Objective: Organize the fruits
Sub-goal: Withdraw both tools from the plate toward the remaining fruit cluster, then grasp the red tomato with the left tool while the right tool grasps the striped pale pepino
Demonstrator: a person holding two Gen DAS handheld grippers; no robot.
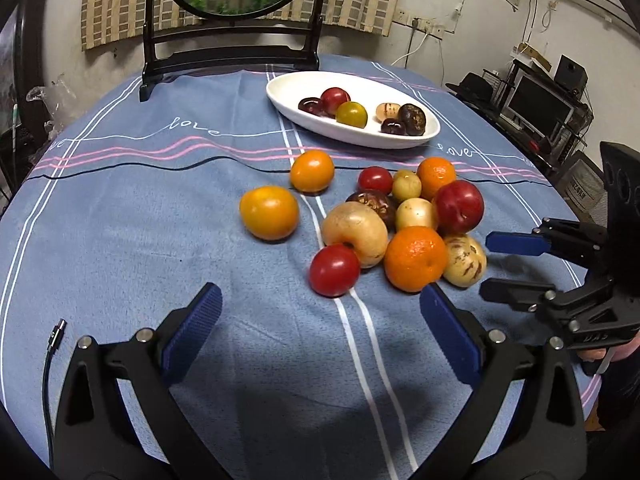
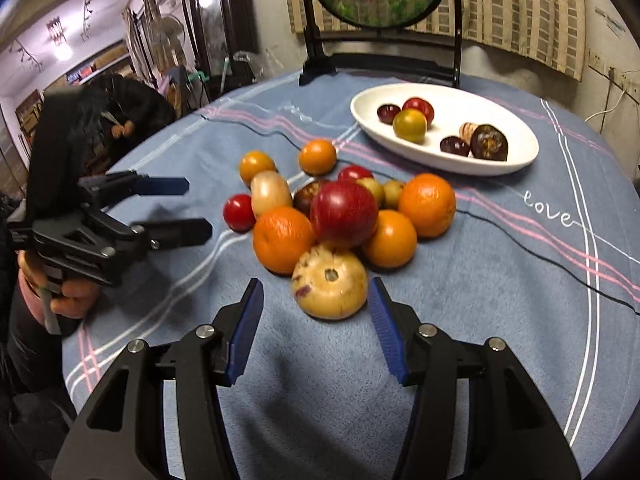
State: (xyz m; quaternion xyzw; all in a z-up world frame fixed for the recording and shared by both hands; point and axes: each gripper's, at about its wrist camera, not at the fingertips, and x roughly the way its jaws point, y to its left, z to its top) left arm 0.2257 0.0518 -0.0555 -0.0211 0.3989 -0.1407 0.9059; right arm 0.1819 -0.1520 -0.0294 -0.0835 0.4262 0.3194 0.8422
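Observation:
A pile of loose fruit lies on the blue tablecloth (image 1: 140, 240): oranges (image 1: 415, 259), red tomatoes (image 1: 334, 270), a red plum (image 1: 459, 206) and pale speckled fruit (image 1: 465, 260). A white oval dish (image 1: 280, 94) behind the pile holds several small fruits. My left gripper (image 1: 321, 292) is wide open, its tips level with the near edge of the front tomato and touching nothing. My right gripper (image 2: 315, 282) is open at the near side of a pale round fruit (image 2: 330, 286); a gap shows at the left pad. The left gripper (image 2: 199, 207) also shows in the right wrist view.
A black stand (image 1: 232, 60) with a round painted screen stands at the table's far edge, behind the dish (image 2: 360, 108). A black cable with a plug (image 1: 58, 332) lies on the cloth at near left. A person's hand (image 2: 68, 296) holds the left gripper.

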